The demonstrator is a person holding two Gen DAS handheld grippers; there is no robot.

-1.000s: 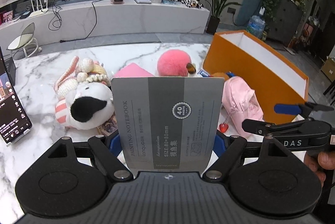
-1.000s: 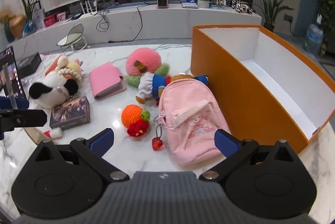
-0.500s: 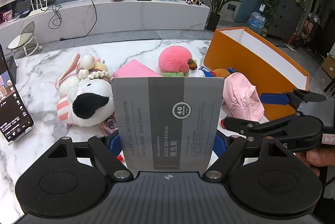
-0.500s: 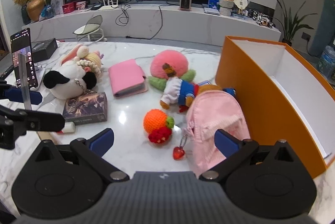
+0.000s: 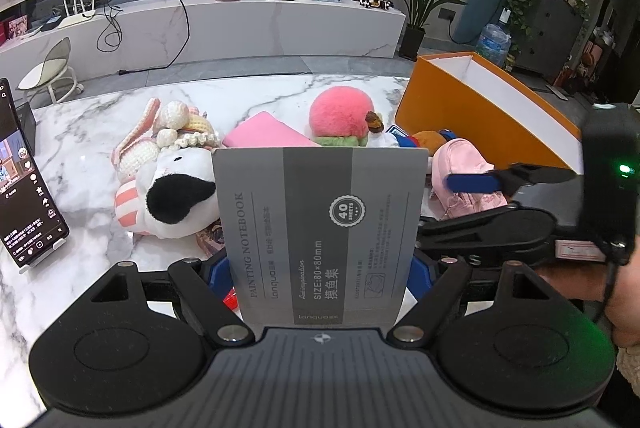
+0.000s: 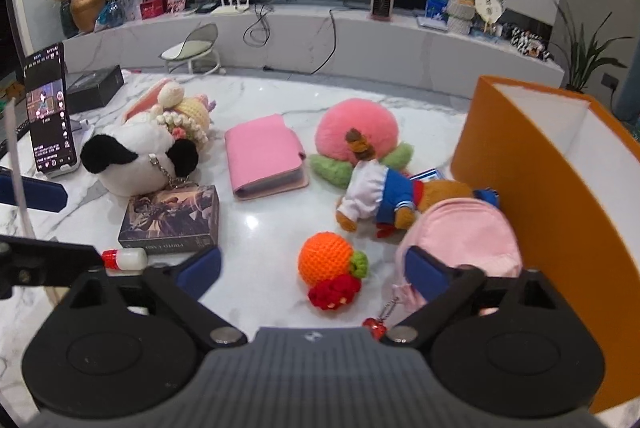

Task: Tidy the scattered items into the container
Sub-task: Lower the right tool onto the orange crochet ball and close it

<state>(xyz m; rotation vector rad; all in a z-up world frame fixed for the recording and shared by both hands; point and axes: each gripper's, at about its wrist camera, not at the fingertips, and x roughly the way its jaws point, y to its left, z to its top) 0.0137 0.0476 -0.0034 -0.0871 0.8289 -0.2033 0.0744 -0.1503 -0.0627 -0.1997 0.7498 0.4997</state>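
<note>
My left gripper (image 5: 320, 280) is shut on a grey painting notebook (image 5: 320, 212), held upright above the marble table. In the right wrist view that notebook (image 6: 18, 180) shows edge-on at the far left. My right gripper (image 6: 314, 268) is open and empty, hovering over an orange crochet fruit (image 6: 326, 256) and beside a pink backpack (image 6: 464, 232). The orange box (image 6: 540, 208) stands at the right, its white inside bare where it shows. Scattered on the table are a panda plush (image 6: 136, 160), a pink wallet (image 6: 264, 152), a peach plush (image 6: 356, 132), a sailor bear (image 6: 384, 196) and a dark card box (image 6: 172, 220).
A lit phone on a stand (image 6: 50, 112) and a black box (image 6: 94, 88) sit at the table's left side. A crochet bunny (image 6: 180, 108) lies behind the panda. A small red-capped tube (image 6: 124, 258) lies near the card box. A person's hand (image 5: 600, 284) holds the right gripper.
The right gripper has swung left and back from the orange box, so more of the table shows. The left gripper keeps the notebook, and the right gripper looms closer in its view.
</note>
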